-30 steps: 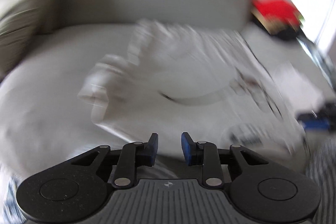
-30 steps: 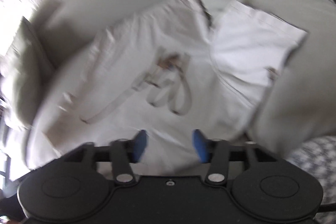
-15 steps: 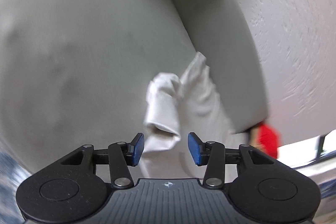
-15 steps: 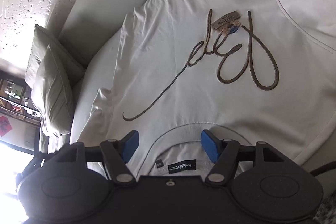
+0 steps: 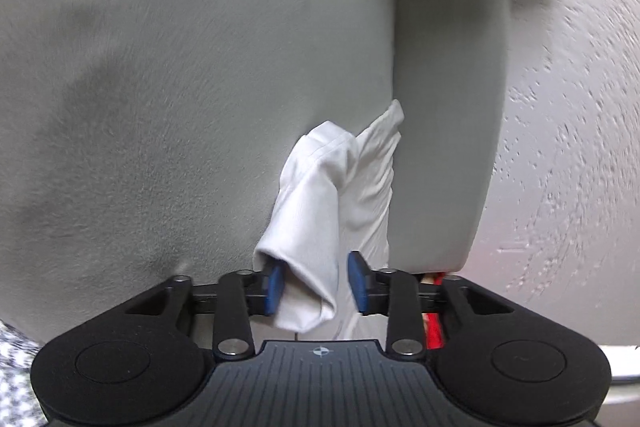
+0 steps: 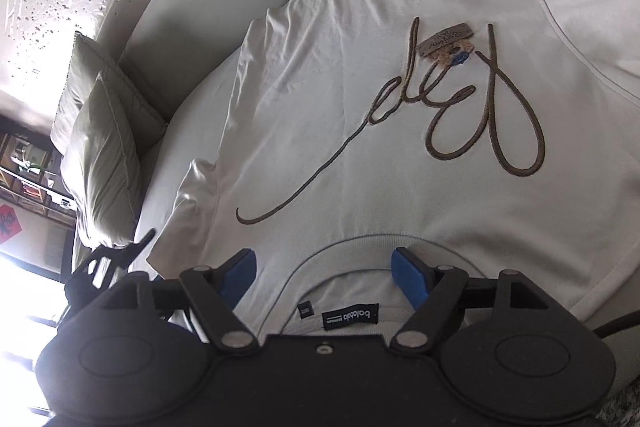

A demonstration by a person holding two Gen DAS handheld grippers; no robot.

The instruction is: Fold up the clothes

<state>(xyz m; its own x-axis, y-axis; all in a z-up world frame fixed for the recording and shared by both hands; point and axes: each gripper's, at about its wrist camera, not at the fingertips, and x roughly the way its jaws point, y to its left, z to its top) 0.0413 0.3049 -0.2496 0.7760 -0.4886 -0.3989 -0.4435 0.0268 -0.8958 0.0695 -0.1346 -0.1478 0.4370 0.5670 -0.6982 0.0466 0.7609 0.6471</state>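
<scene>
The left tool is closing around the sleeve, which runs straight ahead of it. The right tool is opening, empty, over the collar.

Red object mostly hidden behind left claw; shirt cut off at frame edge.

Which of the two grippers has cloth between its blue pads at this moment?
The left gripper: a white sleeve of the T-shirt lies between its closing jaws. The right gripper hovers over the collar with opening jaws and nothing between them.
</scene>
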